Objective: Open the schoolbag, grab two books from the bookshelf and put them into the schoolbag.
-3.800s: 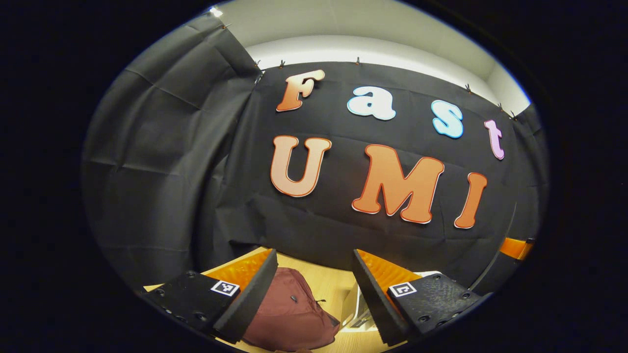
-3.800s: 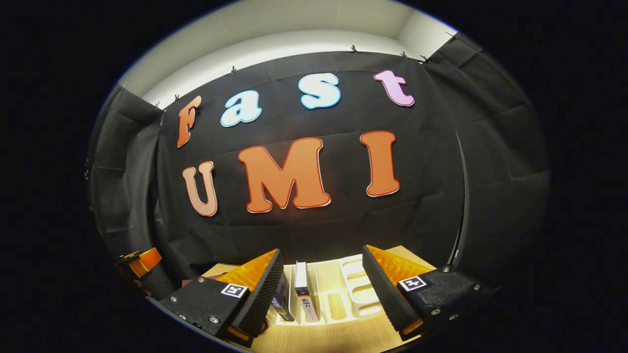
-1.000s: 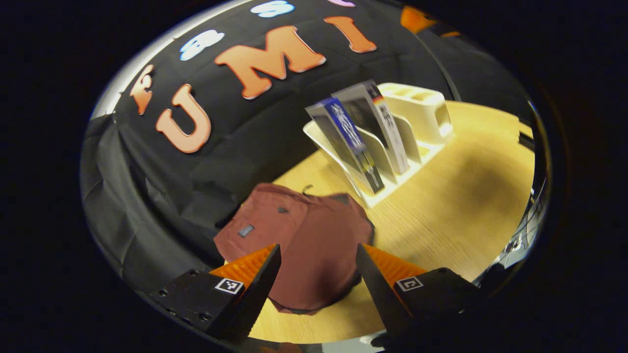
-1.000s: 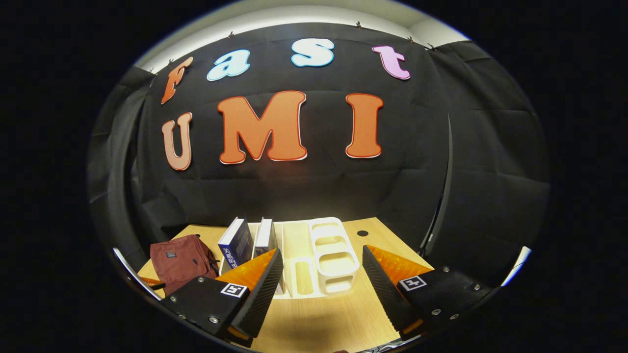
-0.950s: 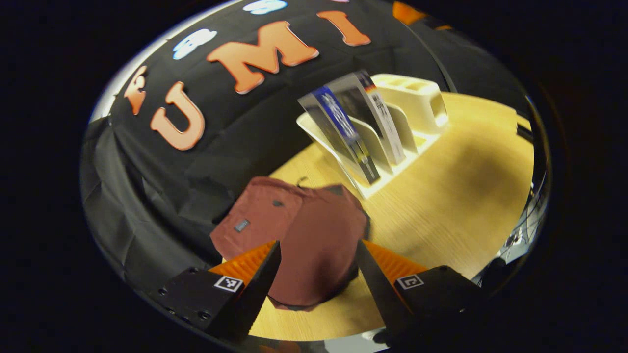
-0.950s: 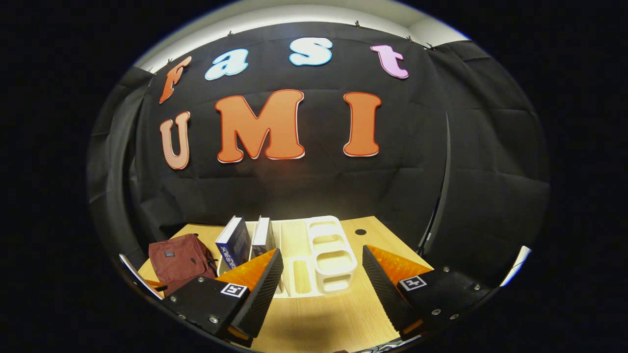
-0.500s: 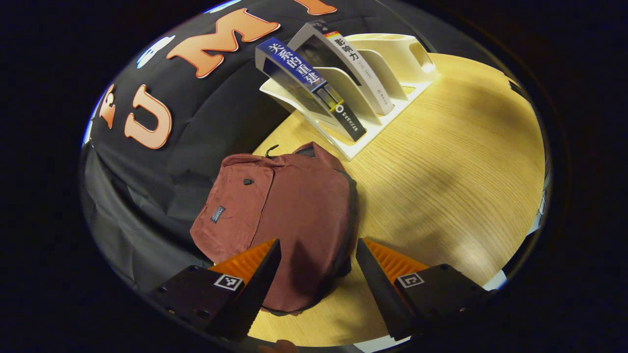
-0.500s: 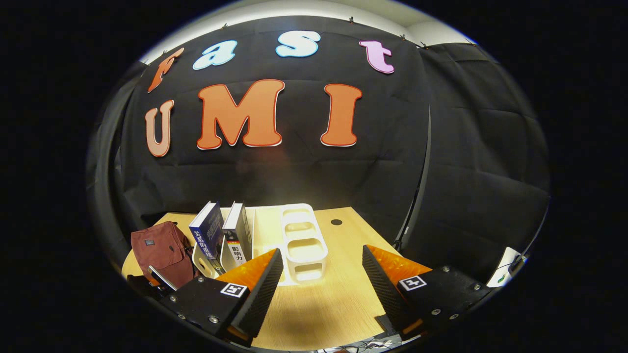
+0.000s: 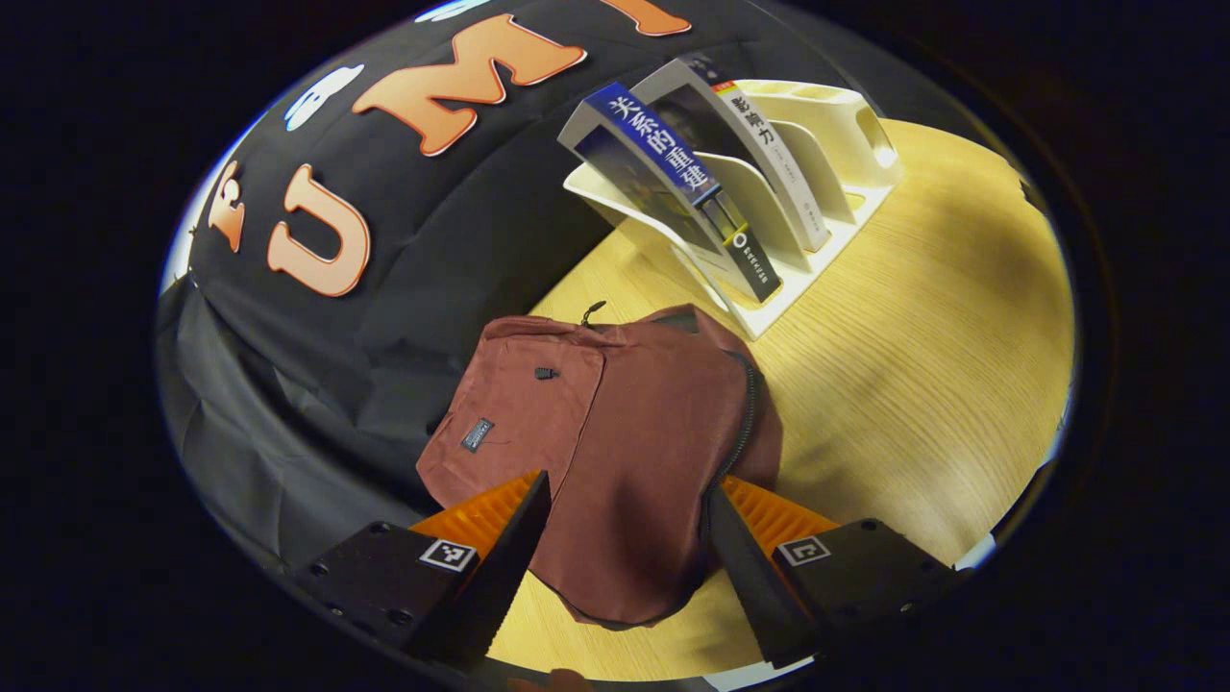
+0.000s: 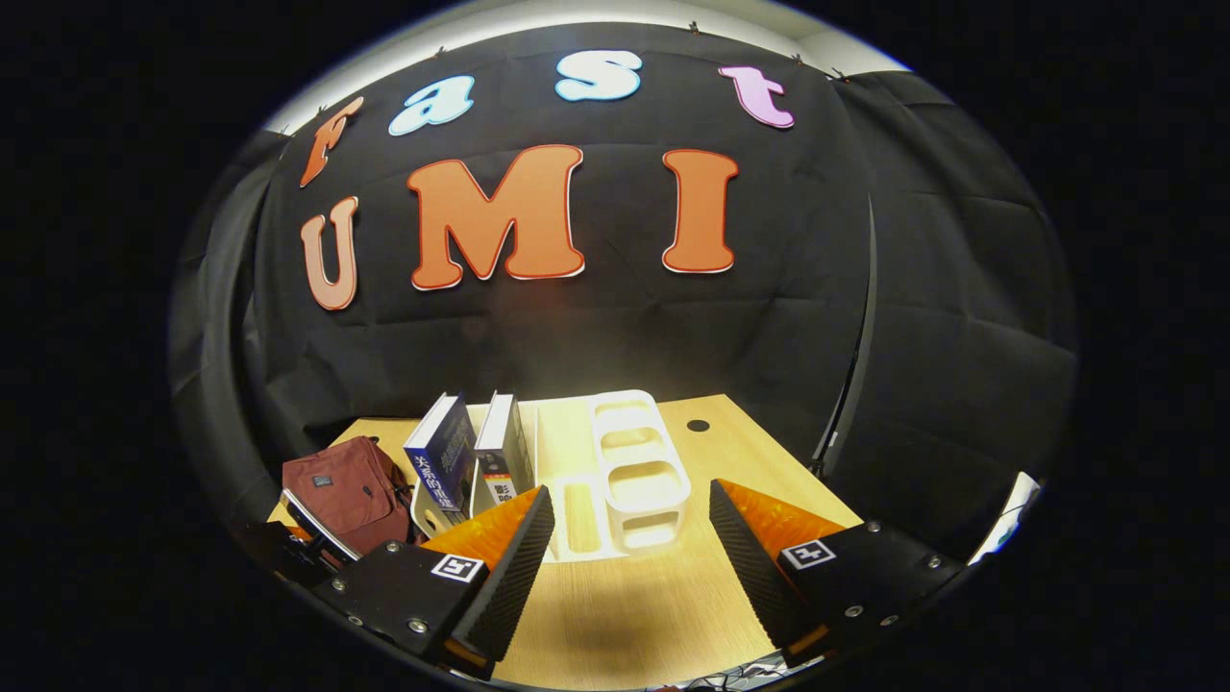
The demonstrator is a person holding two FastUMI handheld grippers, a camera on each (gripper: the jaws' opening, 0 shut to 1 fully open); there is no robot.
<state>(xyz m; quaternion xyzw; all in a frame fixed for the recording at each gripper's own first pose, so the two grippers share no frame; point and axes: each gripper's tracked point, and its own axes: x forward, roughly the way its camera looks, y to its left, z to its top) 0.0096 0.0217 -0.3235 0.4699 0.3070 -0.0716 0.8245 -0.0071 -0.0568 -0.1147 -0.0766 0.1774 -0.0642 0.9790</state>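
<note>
A: What is seen in the left gripper view?
B: The left gripper (image 9: 623, 567) is held over the zipped schoolbag (image 9: 615, 452) on the tabletop (image 9: 913, 384), jaws wide, nothing gripped.

A: And the right gripper view?
B: The right gripper (image 10: 629, 567) is held with jaws wide and empty; two books (image 10: 471, 452) are seen in the bookshelf (image 10: 615, 481), schoolbag far left.

I hold the left gripper (image 9: 625, 538) tilted downward, its jaws spread wide, nothing pinched between the fingers (image 9: 500, 553). My right gripper (image 10: 629, 557) sits nearly level, looking straight ahead, its jaws likewise parted wide and holding nothing. In the right gripper view the left gripper (image 10: 307, 524) shows at the lower left, off to the side of the right one and well apart from it
</note>
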